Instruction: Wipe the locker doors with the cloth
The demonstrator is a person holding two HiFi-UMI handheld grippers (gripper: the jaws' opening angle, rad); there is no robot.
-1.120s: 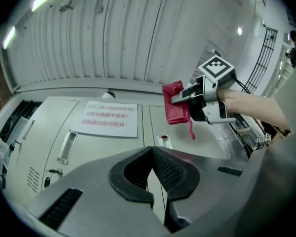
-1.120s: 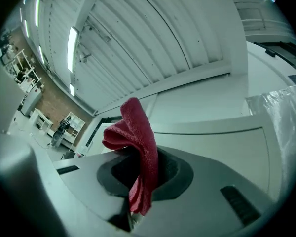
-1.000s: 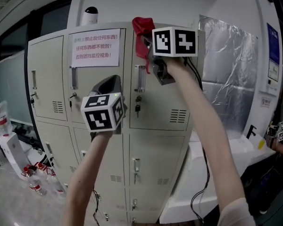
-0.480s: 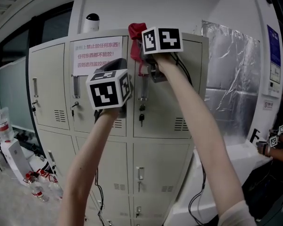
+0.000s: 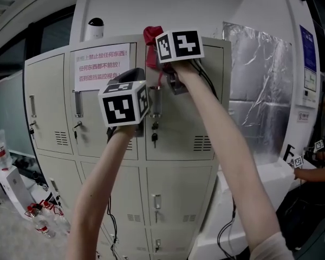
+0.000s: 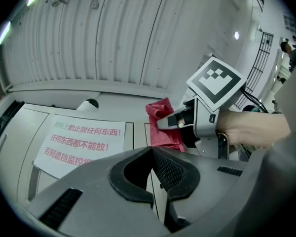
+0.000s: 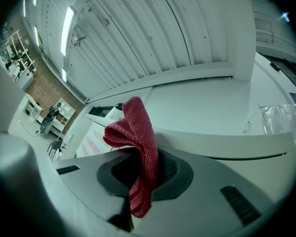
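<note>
We hold both arms raised in front of us, the right arm (image 5: 227, 145) reaching higher than the left arm (image 5: 105, 183). Our left gripper (image 6: 155, 169) has its jaws together with nothing between them, while our right gripper (image 7: 144, 174), just above it, has its jaws clamped on the red cloth (image 7: 138, 132)

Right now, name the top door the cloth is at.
The rightmost top door; the right gripper holds the cloth at its upper left corner, right of the notice.
</note>
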